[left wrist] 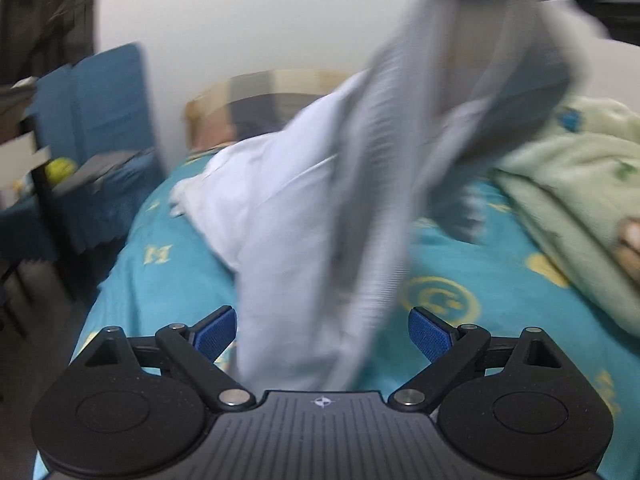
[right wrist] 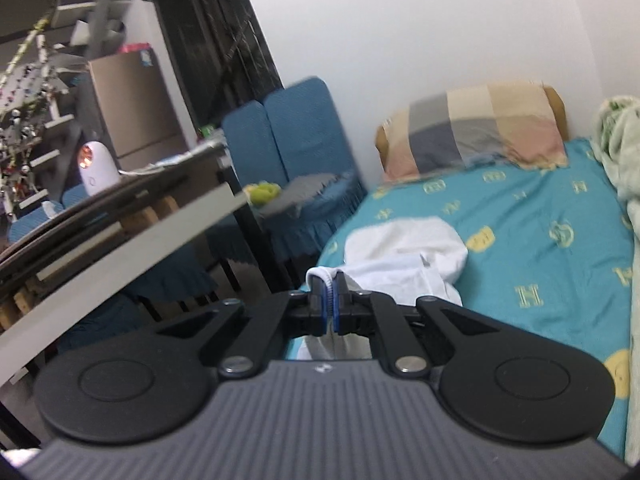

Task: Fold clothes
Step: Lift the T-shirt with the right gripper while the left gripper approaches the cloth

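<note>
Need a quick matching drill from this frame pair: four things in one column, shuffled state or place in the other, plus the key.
Things:
1. left gripper
2. right gripper
3. white and grey striped garment
4. plaid patchwork pillow

States or places:
A. propped against the wall at the head of the bed with the teal patterned sheet
B. jaws wide apart, cloth hanging between them, pads not pressing on it
C. jaws shut on a white fabric edge
D. lifted off the bed, draping down from one pinched end

Pairs: 1-B, 2-C, 3-D, 4-A
</note>
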